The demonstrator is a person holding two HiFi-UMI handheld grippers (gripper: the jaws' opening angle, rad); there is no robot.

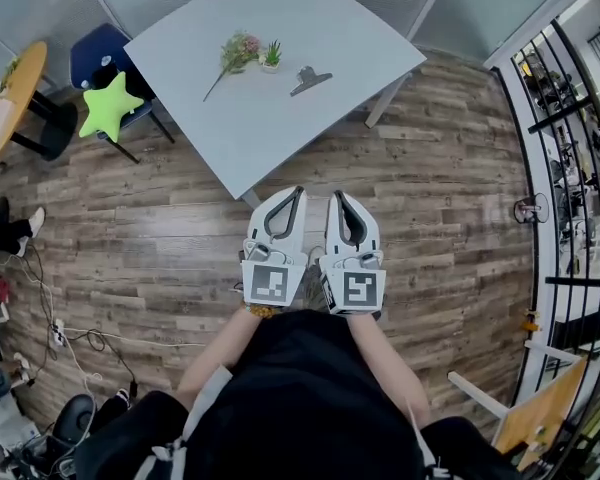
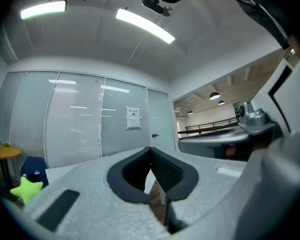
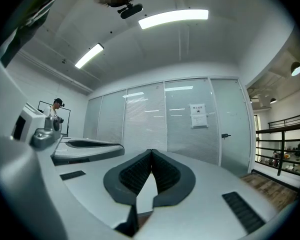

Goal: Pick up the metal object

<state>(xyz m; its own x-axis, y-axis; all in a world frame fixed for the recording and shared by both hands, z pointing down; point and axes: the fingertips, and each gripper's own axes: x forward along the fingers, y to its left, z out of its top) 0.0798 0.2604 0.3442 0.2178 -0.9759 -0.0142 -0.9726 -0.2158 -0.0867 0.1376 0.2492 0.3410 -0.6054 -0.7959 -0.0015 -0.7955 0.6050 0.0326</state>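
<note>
- Metal clip (image 1: 309, 80), seemingly a bulldog clip though it is small in the head view, lies on the white table (image 1: 210, 118), just right of a small potted plant (image 1: 272, 56) and a flower sprig (image 1: 235, 56).
- The left gripper (image 1: 299, 192) has its jaws pressed together with nothing between them. It is held over the wood floor (image 1: 430, 188) near the table's corner, well apart from the clip.
- The right gripper (image 1: 336, 196), just beside it, is likewise closed and empty.
- A green star cushion (image 1: 108, 106) sits on a blue chair (image 1: 92, 53) left of the table.
</note>
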